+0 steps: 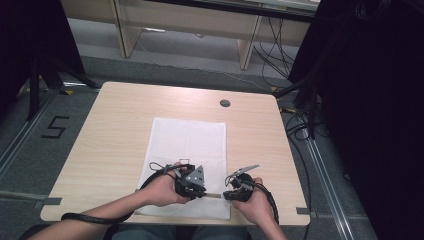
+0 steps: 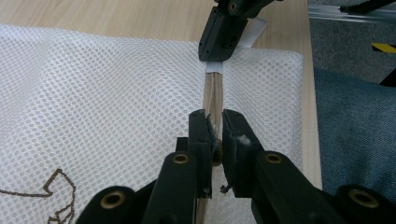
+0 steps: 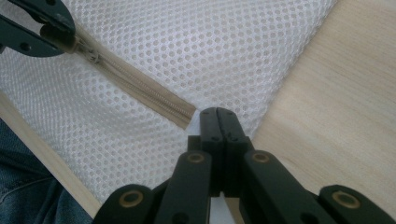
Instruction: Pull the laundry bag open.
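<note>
floor: grey carpet point(image 1: 95, 67) | desk legs point(image 1: 125, 30) behind | black curtains point(image 1: 380, 100) right | digit 5 point(image 1: 54, 127)

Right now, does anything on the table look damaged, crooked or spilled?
Nothing stands out. The white mesh bag lies flat and roughly square on the table. Its beige zipper runs straight between the left gripper, shut on the zipper pull, and the right gripper, pinching the bag's edge.

Bare bench point(image 1: 115, 135) is lying open on both sides of the mesh bag point(image 1: 187, 140); nothing is standing on its far half.
</note>
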{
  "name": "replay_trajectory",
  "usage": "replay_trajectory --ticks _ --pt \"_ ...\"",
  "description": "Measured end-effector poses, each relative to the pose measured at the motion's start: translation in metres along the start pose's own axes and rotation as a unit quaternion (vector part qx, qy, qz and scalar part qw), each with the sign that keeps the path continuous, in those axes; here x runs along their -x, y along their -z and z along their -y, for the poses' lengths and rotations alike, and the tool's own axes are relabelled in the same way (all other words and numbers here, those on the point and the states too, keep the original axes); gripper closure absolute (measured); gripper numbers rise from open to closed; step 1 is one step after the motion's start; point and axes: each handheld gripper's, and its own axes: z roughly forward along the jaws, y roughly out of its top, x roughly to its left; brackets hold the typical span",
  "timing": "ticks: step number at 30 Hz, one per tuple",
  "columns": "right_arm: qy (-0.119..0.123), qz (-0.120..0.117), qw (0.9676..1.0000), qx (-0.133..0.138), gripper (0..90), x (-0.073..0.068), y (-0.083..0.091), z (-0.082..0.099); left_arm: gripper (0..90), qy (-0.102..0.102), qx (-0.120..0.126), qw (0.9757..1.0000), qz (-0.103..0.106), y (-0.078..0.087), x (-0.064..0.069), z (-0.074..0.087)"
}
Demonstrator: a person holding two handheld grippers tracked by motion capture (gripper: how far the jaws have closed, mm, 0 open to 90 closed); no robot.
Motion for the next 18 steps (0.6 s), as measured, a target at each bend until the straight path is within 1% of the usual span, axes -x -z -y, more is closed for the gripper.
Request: replay_trajectory --ticks 1,2,4,7,8,12,13,14,18 --pt "0.000 0.000 1.0000 0.000 90.0 -0.0001 0.0000 0.0000 82.1 -0.006 -0.002 1.0000 -0.001 0.0008 -0.0005 -0.0001" --pt "0.000 0.000 1.0000 0.000 90.0 -0.0001 0.0000 0.0000 82.1 0.003 0.000 1.0000 0.003 0.0014 -0.0005 0.0003" --pt "0.000 0.000 1.0000 -0.001 90.0 0.0001 0.0001 0.0000 82.1 -0.001 -0.001 1.0000 0.001 0.0028 -0.0015 0.0010" --pt "0.000 -0.001 1.0000 -0.002 90.0 0.0002 0.0001 -0.0001 82.1 0.001 0.002 1.0000 0.002 0.0034 -0.0014 0.0017" --pt "-0.001 -0.001 1.0000 -0.001 90.0 0.0002 0.0000 -0.0001 82.1 -0.005 -0.003 1.0000 0.000 0.0035 -0.0016 0.0015" --pt "0.000 0.000 1.0000 0.000 90.0 0.0000 0.0000 0.0000 82.0 -0.005 -0.001 1.0000 -0.001 0.0039 -0.0012 0.0020" --pt "0.000 0.000 1.0000 0.000 90.0 -0.0001 0.0000 0.0000 82.0 0.005 0.000 1.0000 0.003 0.0044 -0.0010 0.0025" --pt "0.000 0.000 1.0000 0.000 90.0 -0.0001 0.0000 0.0000 82.1 -0.001 0.000 1.0000 0.000 0.0058 -0.0018 0.0033" --pt "0.000 0.000 1.0000 0.000 90.0 -0.0001 0.0000 0.0000 82.1 0.008 0.002 1.0000 0.003 0.0067 -0.0018 0.0048"
